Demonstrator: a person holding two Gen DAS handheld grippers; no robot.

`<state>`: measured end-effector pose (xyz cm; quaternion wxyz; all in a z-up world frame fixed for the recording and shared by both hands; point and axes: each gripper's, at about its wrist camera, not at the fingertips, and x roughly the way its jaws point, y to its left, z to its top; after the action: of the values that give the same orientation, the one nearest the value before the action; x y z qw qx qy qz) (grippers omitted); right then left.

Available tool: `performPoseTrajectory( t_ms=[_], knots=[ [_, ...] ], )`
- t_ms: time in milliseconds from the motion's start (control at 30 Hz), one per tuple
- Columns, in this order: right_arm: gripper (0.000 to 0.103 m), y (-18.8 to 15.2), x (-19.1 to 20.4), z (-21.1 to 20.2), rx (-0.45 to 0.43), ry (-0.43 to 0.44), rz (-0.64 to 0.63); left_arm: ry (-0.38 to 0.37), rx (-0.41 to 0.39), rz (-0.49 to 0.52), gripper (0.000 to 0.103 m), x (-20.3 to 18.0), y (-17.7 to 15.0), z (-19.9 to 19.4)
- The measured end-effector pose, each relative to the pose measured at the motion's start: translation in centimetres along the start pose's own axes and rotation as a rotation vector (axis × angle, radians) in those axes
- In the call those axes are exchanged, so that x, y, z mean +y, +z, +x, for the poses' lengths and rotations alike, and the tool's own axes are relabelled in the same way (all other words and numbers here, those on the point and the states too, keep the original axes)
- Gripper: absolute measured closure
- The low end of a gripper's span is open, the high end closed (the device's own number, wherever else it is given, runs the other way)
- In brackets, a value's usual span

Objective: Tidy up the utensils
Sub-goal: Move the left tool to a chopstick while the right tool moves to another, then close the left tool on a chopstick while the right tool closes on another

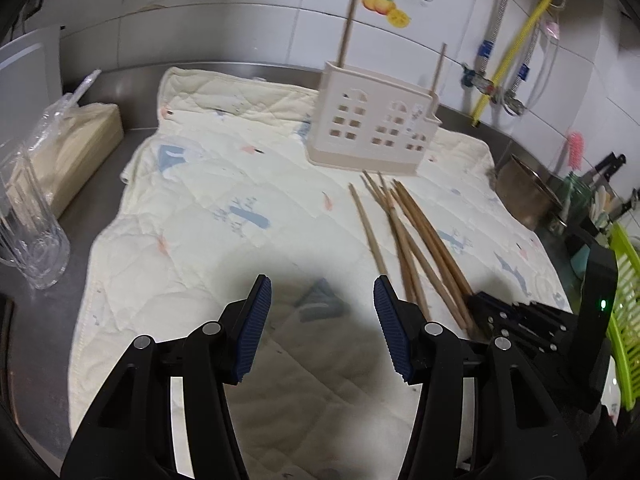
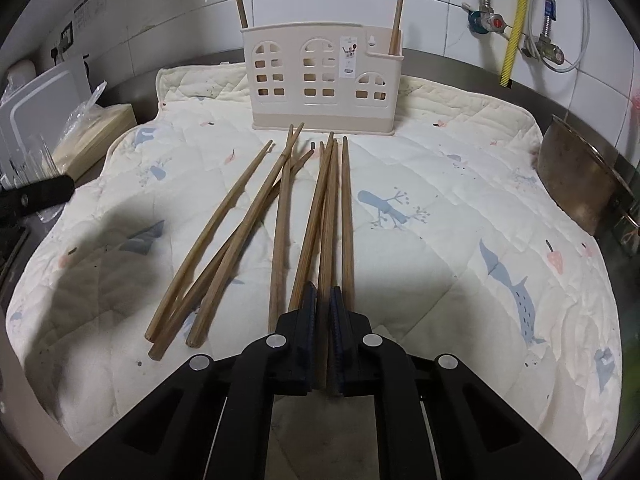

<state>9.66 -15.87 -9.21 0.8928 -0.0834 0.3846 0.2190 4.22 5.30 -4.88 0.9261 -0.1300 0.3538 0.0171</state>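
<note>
Because the task was to sort loose utensils into a holder, the working area was laid out on a quilted cloth (image 2: pixel 460 280) spread over a steel counter (image 1: pixel 52 320), probably to cushion the sticks and stop them rolling.

At the far left, a glass mug (image 1: pixel 30 236) and a wrapped tissue pack (image 1: pixel 80 148) stood off the cloth, well apart from the work. The left gripper (image 1: pixel 322 328) hovered over bare cloth with its jaws apart and nothing between them; it had free room ahead and to its left.

Right of it lay the loose chopsticks (image 2: pixel 256 236), fanned out with their thin tips toward the holder. The right gripper (image 2: pixel 324 340) was closed on the thick end of one chopstick (image 2: pixel 329 216) in the right-hand cluster. Its neighbours lay touching or just beside it, so a lift could drag one along.

The cream holder (image 2: pixel 324 76) stood upright at the back of the cloth, just beyond the tips, with one chopstick already standing at each end. Its middle opening appeared free.

At the far right, a metal pot (image 2: pixel 580 188) sat at the cloth's edge, limiting sideways swing there; the tiled wall closed off the rear.
</note>
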Motion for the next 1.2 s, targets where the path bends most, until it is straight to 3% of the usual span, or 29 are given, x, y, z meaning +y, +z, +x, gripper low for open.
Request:
performPoseTrajectory(
  t_ms=[233, 267, 433, 533, 900, 1200],
  knots=[
    [0.096, 0.1, -1.2, -1.6, -0.043, 0.029, 0.042, -0.095, 0.048, 0.048, 0.052, -3.9, -1.7, 1.1],
    [0.096, 0.1, -1.5, -1.9, -0.048, 0.038, 0.052, -0.110, 0.052, 0.060, 0.060, -4.5, -1.9, 1.3],
    [0.096, 0.0, -2.8, -2.8, -0.067, 0.062, 0.086, -0.193, 0.099, 0.068, 0.078, -7.1, -2.4, 3.3],
    [0.096, -0.3, -3.3, -2.9, -0.067, 0.072, 0.098, -0.220, 0.130, 0.054, 0.081, -8.1, -2.6, 4.7],
    [0.096, -0.9, -4.9, -2.4, -0.057, 0.101, 0.131, -0.123, 0.193, 0.030, 0.082, -8.4, -2.7, 8.1],
    [0.096, -1.4, -5.2, -2.1, -0.043, 0.105, 0.138, -0.048, 0.194, 0.050, 0.082, -9.3, -2.4, 9.2]
  ],
)
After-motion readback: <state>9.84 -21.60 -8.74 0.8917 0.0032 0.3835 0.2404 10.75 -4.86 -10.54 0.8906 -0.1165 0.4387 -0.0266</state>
